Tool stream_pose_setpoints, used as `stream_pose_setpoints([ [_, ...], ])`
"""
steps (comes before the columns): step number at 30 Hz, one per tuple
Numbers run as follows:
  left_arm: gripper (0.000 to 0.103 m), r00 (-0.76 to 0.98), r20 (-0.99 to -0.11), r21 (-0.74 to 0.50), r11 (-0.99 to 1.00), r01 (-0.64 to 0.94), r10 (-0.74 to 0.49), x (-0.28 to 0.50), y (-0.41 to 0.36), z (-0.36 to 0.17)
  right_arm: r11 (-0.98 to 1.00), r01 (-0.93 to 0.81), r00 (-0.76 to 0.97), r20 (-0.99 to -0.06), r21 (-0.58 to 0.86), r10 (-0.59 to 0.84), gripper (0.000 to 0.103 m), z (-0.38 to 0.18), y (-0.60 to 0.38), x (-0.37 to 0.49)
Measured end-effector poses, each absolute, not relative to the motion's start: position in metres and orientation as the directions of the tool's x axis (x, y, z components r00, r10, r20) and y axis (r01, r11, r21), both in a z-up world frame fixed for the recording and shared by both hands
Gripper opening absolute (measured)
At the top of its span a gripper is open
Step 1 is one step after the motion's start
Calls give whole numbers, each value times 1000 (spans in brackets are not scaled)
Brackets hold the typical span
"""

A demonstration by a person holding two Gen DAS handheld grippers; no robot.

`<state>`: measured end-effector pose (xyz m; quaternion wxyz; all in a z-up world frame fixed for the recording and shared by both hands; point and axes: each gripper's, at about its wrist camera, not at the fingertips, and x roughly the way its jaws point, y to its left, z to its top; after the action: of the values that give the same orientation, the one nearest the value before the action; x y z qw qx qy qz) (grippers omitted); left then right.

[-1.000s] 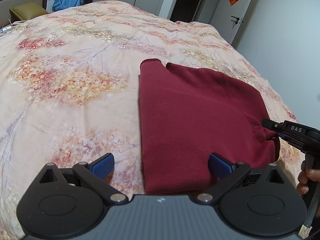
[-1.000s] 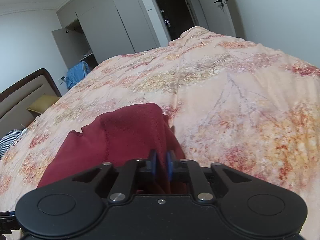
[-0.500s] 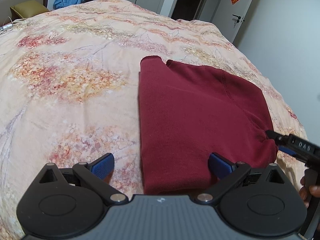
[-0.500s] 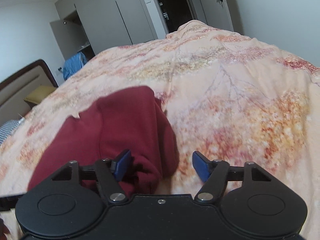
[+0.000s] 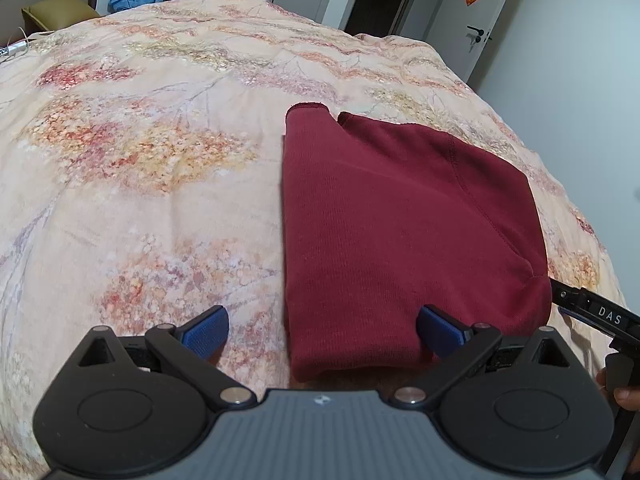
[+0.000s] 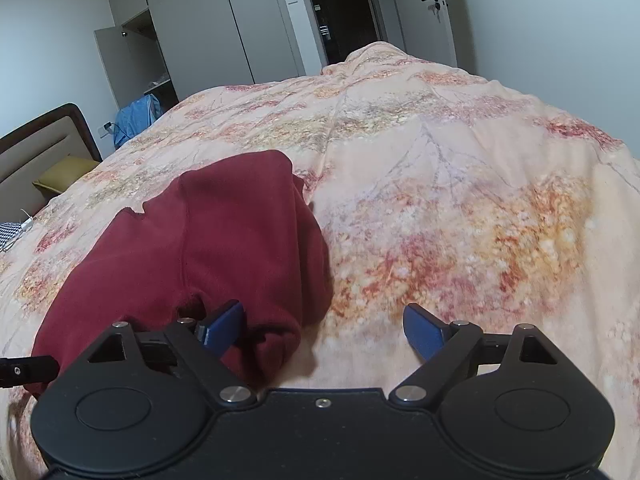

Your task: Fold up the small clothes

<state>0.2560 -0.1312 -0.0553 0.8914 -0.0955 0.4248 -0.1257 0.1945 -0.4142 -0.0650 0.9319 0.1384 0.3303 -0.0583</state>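
garment (image 5: 392, 224): dark red, folded, flat on floral quilt (image 5: 140, 168)
left gripper (image 5: 322, 330): jaws wide, straddling garment's near left corner, right pad over cloth, gripping nothing
right gripper (image 6: 322, 330): jaws opening, garment's near edge between them, unpinched

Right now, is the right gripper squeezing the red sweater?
Apart. In the right wrist view the right gripper is opening; its fingers stand wide, and the red sweater lies loose on the bedspread, not pinched.
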Motion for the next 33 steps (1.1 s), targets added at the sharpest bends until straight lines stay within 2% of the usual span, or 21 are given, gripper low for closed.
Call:
stream_pose_setpoints([
  [6, 103, 605, -736, -276, 951, 142, -304, 254, -131, -56, 956, 208, 762, -647, 208, -25, 89, -64, -412, 187],
  [11, 103, 604, -737, -275, 951, 141, -302, 253, -130, -57, 949, 205, 794, -608, 239, -19, 89, -51, -412, 177],
  [18, 103, 604, -739, -278, 952, 130, -299, 249, -129, -55, 963, 54, 837, -538, 265, 102, 100, -31, -387, 178],
  [21, 103, 603, -740, -286, 950, 122, -300, 249, -127, -55, 974, 11, 808, -577, 224, 124, 100, -39, -372, 183],
  [26, 103, 595, -743, -294, 948, 121, -306, 249, -126, -55, 983, 43, 758, -647, 177, 83, 102, -60, -366, 180],
  [33, 103, 590, -746, -296, 948, 120, -308, 248, -125, -58, 975, 65, 755, -649, 214, 92, 102, -72, -377, 163],
])
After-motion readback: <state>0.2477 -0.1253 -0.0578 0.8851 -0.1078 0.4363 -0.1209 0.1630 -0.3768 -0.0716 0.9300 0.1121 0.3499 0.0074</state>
